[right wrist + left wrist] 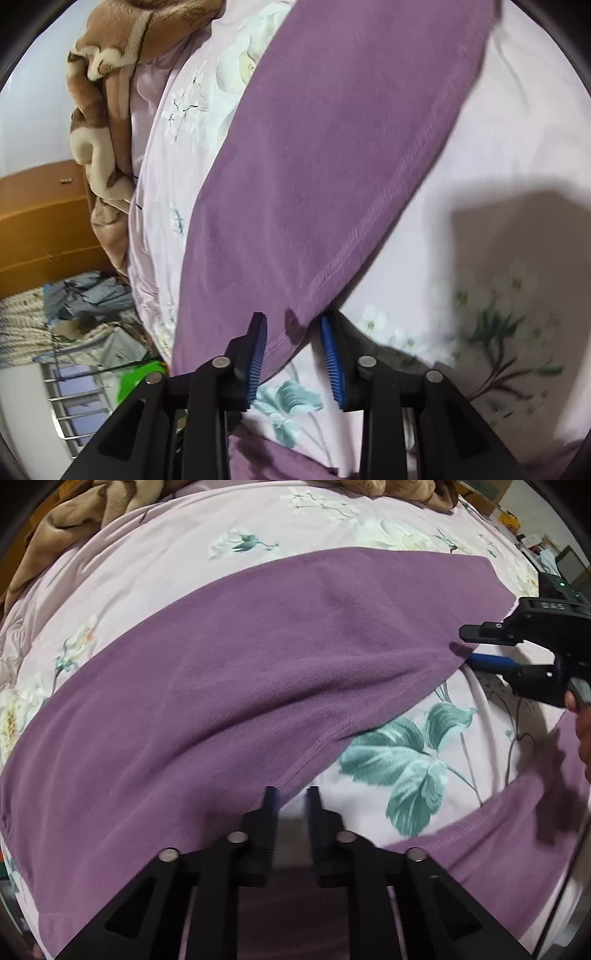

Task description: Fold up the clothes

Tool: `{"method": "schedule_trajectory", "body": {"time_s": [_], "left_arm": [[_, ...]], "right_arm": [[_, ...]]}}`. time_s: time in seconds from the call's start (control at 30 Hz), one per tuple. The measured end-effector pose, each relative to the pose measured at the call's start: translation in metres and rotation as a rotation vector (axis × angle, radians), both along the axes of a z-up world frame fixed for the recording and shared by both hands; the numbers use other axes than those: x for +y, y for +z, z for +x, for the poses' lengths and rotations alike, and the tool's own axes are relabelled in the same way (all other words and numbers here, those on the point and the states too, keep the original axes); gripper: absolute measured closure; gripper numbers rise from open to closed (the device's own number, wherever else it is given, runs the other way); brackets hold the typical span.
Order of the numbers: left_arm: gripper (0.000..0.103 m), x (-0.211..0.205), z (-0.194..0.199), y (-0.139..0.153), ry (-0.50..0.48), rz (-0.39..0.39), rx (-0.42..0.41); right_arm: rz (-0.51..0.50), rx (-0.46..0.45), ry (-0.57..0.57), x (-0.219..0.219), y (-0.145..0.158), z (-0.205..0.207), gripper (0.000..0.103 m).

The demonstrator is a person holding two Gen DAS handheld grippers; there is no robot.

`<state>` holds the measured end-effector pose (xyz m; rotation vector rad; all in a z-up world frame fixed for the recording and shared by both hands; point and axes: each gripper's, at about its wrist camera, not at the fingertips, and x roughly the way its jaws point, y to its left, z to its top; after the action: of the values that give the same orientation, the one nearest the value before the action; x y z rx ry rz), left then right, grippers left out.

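- A purple garment (236,686) lay spread on a bed covered by a pale floral sheet (177,554). It looked like fleece trousers, though its full shape did not show.
- In the left wrist view one long leg ran as a band from the lower left up to the upper right, its cuff end pointing toward the right gripper (466,645).
- A second purple part (517,830) lay lower right, apart from the first, with a leaf print on the sheet between them.
- The left gripper (291,797) had its jaws spread, with the stitched seam edge of the leg just beyond its tips.
- In the right wrist view the right gripper (293,326) was spread too, its blue pads (330,350) either side of the leg's cuff corner, not clamped.
- A brown blanket (107,96) lay bunched at the bed's far edge.
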<state>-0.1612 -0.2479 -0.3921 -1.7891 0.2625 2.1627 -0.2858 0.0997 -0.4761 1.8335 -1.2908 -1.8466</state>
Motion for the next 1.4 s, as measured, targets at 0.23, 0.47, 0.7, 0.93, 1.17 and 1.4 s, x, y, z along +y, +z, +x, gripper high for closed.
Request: {"method": "schedule_trajectory", "body": {"time_s": [0.23,0.47,0.7,0.93,1.17,1.4], "left_arm": [[0.091,0.001,-0.011,-0.008,0.000,0.023,0.024],[0.100,-0.011,-0.003,0.003,-0.037,0.094,-0.003],[0.097,-0.021,0.001,0.005,-0.014,0.153,-0.042],[0.090,-0.074,0.022,0.035,0.132,0.207,-0.032],[0.076,-0.211,0.055,0.034,0.446,0.091,-0.041],[0.073,-0.305,0.077,0.039,0.566,-0.002,-0.018]], "right_arm": [[-0.005,0.003,0.018,-0.005,0.000,0.004,0.071],[-0.009,0.003,0.008,-0.004,0.011,0.017,0.071],[0.027,0.006,0.019,-0.019,0.019,0.031,0.071],[0.032,0.042,0.109,-0.057,0.036,0.040,0.071],[0.034,0.094,0.267,-0.114,0.054,0.051,0.071],[0.033,0.107,0.399,-0.173,0.058,0.075,0.071]]}}
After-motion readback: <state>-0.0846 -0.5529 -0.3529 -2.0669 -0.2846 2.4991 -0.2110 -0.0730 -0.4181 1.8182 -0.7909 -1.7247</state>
